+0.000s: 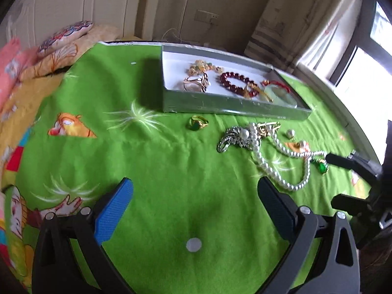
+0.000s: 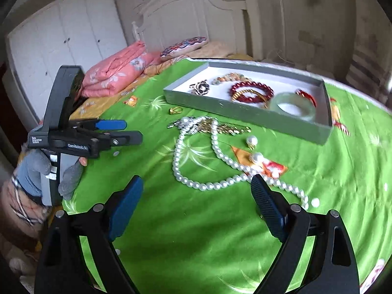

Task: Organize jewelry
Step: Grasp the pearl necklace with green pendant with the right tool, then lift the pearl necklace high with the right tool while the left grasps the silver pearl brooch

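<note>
1. On the green printed cloth [image 1: 171,171] that covers the bed sits a shallow grey tray [image 2: 245,114], and part of the jewelry already lies inside it: a dark red bead bracelet [image 2: 252,89], a pale green bangle [image 2: 292,109], a gold bangle [image 2: 247,95] beside the red beads, a black and white flower piece [image 2: 202,87], a string of amber-coloured beads [image 2: 226,78] and a smaller red bracelet [image 2: 306,95] at the far corner.
2. Still loose on the cloth, just in front of the tray, are a gold ring with a green stone [image 1: 198,123], a silver brooch [image 1: 232,139], a tangle of gold chain [image 2: 227,128], a long pearl necklace [image 2: 196,183], two pearl earrings [image 2: 252,140] and a green pendant [image 1: 323,166].
3. The left tool [image 1: 196,196] hovers over bare cloth with its jaws spread wide and nothing between them; the ring and brooch lie ahead of it.
4. The right tool [image 2: 197,193] is also spread wide and empty, and a loop of the pearl necklace lies on the cloth in the gap between its fingertips; the pads do not press on it.
5. A gloved hand [image 2: 36,171] holds the left tool's handle, seen from the right wrist view.
6. My judgement: the task is roughly half done. The bracelets and bangles are put away; the necklace, chain, brooch, ring, earrings and pendant remain. The pearl necklace looks like the right tool's next pick, and being long and limp it may trail or snag the chain when lifted.
</note>
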`<state>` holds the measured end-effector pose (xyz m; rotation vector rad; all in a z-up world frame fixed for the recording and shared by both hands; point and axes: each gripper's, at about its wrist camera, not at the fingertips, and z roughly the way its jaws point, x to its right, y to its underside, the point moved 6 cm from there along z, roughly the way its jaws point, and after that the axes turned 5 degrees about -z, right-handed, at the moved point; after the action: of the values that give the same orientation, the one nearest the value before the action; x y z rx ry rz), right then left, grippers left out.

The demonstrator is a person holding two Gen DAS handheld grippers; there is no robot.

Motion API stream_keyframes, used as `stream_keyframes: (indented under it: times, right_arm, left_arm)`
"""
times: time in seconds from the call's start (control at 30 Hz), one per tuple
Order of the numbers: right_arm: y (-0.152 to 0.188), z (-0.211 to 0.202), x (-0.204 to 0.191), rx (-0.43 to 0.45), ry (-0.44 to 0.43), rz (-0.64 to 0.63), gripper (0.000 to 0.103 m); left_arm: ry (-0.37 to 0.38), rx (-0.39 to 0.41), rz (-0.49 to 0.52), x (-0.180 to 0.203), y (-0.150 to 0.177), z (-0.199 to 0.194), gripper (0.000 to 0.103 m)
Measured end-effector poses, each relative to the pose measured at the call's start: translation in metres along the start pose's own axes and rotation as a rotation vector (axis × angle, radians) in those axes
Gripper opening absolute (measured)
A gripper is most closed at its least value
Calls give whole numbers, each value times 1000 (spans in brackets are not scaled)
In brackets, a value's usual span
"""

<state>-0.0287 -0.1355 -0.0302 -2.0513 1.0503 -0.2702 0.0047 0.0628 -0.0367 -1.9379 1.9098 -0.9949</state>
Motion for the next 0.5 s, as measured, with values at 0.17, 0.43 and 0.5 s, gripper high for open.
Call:
stream_keyframes:
  times: [0.17, 0.43, 0.5]
  right_arm:
    - [-20, 10, 4, -24, 37, -20, 76]
    - [-51, 72, 10, -133, 4, -12, 43]
    - [-52, 83, 14, -160, 33, -34, 40]
  left_arm:
    - [16, 29, 6, 1, -1, -6, 101]
    - [35, 45, -24, -2, -3, -10, 101]
    - [42, 48, -27, -3, -3, -10, 101]
